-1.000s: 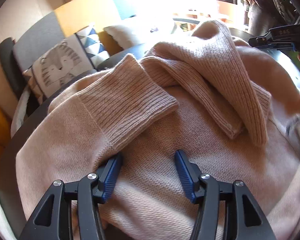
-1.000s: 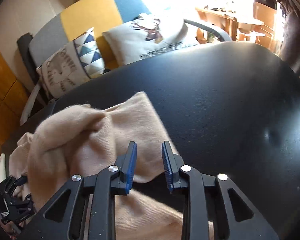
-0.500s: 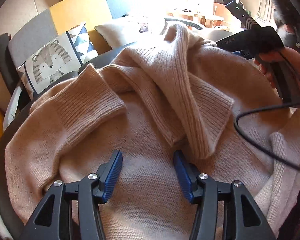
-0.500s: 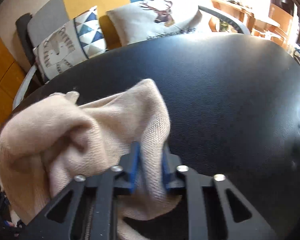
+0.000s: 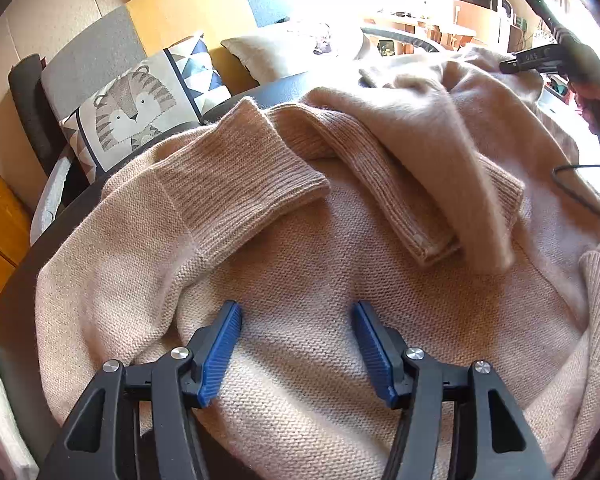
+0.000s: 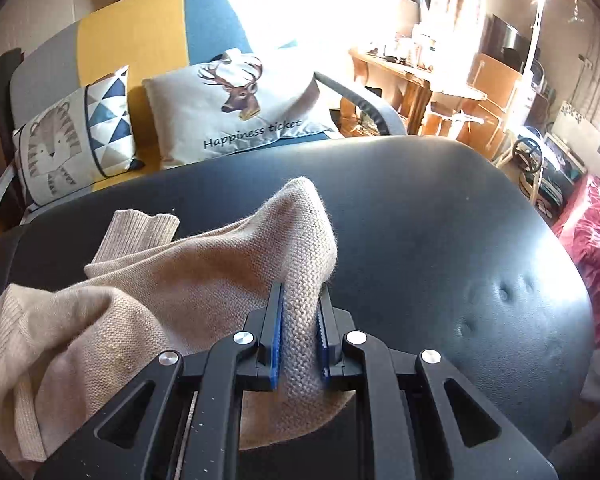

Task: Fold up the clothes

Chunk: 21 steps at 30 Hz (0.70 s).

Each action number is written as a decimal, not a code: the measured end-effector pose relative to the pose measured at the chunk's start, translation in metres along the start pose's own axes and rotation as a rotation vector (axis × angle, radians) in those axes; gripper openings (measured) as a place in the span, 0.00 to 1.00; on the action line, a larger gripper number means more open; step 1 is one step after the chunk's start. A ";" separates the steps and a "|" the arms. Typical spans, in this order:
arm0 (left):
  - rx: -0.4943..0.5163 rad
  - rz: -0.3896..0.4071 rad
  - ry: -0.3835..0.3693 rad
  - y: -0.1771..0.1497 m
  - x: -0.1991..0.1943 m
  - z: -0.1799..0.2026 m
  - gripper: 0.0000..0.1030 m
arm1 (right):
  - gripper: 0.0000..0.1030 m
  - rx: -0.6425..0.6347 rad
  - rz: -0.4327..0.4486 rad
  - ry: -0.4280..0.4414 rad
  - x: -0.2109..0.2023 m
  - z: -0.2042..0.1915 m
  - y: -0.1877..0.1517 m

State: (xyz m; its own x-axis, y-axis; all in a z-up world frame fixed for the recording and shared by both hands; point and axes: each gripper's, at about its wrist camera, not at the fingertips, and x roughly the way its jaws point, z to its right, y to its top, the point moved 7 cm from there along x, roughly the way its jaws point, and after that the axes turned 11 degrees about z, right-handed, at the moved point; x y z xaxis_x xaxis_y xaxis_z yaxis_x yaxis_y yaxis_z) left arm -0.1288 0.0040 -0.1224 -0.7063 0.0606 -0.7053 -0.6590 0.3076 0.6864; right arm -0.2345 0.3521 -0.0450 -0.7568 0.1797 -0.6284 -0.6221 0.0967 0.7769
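Left wrist view: my left gripper (image 5: 296, 344) hangs with its blue pads spread wide, nothing between them, just above the body of the beige sweater (image 5: 320, 280), which lies bunched on the dark table (image 5: 4, 312). One ribbed cuff (image 5: 240, 172) lies folded across the body at 11 o'clock; a second sleeve drapes over it at 1 o'clock. At 2 o'clock my right gripper (image 5: 512, 66) meets the sweater's far edge. A tiger cushion (image 5: 136, 112) sits on the sofa at 10 o'clock. Right wrist view: my right gripper (image 6: 300, 340) is clamped on a fold of the sweater (image 6: 100, 320), the knit rising to a peak between the pads. The rest trails toward 8 o'clock over the table (image 6: 440, 240). A deer cushion (image 6: 236, 108) lies at 12 o'clock.
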 end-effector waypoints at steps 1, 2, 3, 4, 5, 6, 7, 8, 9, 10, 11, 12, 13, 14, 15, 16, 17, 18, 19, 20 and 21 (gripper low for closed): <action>0.002 0.001 0.006 0.000 0.001 -0.001 0.60 | 0.14 0.013 -0.004 -0.011 0.003 0.010 0.001; 0.004 0.003 0.011 0.000 0.002 -0.001 0.60 | 0.14 0.023 -0.011 -0.019 0.006 0.018 0.000; 0.002 0.006 0.013 0.000 0.002 -0.002 0.60 | 0.14 0.030 -0.020 -0.027 0.012 0.022 -0.001; 0.000 0.011 0.012 0.000 0.001 -0.002 0.61 | 0.14 0.035 -0.028 -0.037 0.017 0.025 -0.002; 0.002 0.016 0.013 0.000 0.000 -0.003 0.63 | 0.14 0.030 -0.035 -0.056 0.022 0.028 -0.005; 0.006 0.020 0.013 0.001 0.000 -0.004 0.64 | 0.14 0.026 -0.042 -0.076 0.026 0.031 -0.008; 0.008 0.023 0.011 0.001 0.001 -0.005 0.65 | 0.14 0.026 -0.054 -0.096 0.030 0.034 -0.014; 0.009 0.025 0.010 0.002 0.002 -0.006 0.66 | 0.16 0.037 -0.076 -0.106 0.035 0.037 -0.022; 0.011 0.028 0.008 0.002 0.003 -0.008 0.67 | 0.17 0.052 -0.083 -0.097 0.036 0.038 -0.026; 0.012 0.030 0.006 0.003 0.004 -0.009 0.68 | 0.18 0.068 -0.089 -0.088 0.037 0.039 -0.031; 0.014 0.032 0.005 0.003 0.005 -0.011 0.69 | 0.22 0.083 -0.095 -0.079 0.038 0.041 -0.036; 0.015 0.034 0.003 0.004 0.006 -0.012 0.70 | 0.24 0.099 -0.099 -0.073 0.038 0.042 -0.040; 0.016 0.037 0.001 0.004 0.007 -0.014 0.73 | 0.26 0.110 -0.080 -0.090 0.029 0.047 -0.039; 0.018 0.039 0.000 0.005 0.009 -0.015 0.77 | 0.26 0.121 -0.062 -0.107 0.019 0.052 -0.037; 0.019 0.041 -0.002 0.005 0.010 -0.017 0.79 | 0.26 0.133 -0.042 -0.120 0.009 0.056 -0.035; 0.021 0.043 -0.004 0.006 0.011 -0.018 0.83 | 0.26 0.151 -0.005 -0.106 -0.005 0.056 -0.032; 0.022 0.046 -0.005 0.006 0.012 -0.019 0.86 | 0.26 0.161 0.023 -0.052 -0.017 0.050 -0.030; 0.023 0.048 -0.007 0.007 0.013 -0.021 0.88 | 0.26 0.156 0.040 0.029 -0.029 0.041 -0.031; 0.025 0.050 -0.009 0.007 0.014 -0.022 0.91 | 0.26 0.128 0.041 0.099 -0.041 0.026 -0.034; 0.026 0.052 -0.010 0.008 0.015 -0.024 0.94 | 0.26 0.098 0.041 0.168 -0.053 0.012 -0.038; 0.029 0.051 -0.014 0.010 0.018 -0.026 0.95 | 0.26 0.061 0.035 0.231 -0.062 -0.005 -0.044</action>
State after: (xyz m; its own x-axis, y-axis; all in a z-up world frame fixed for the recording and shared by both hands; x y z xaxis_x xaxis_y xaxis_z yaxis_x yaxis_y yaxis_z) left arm -0.1544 -0.0163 -0.1239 -0.7346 0.0903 -0.6725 -0.6147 0.3309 0.7160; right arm -0.1611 0.3316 -0.0402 -0.8078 -0.0442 -0.5877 -0.5868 0.1543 0.7949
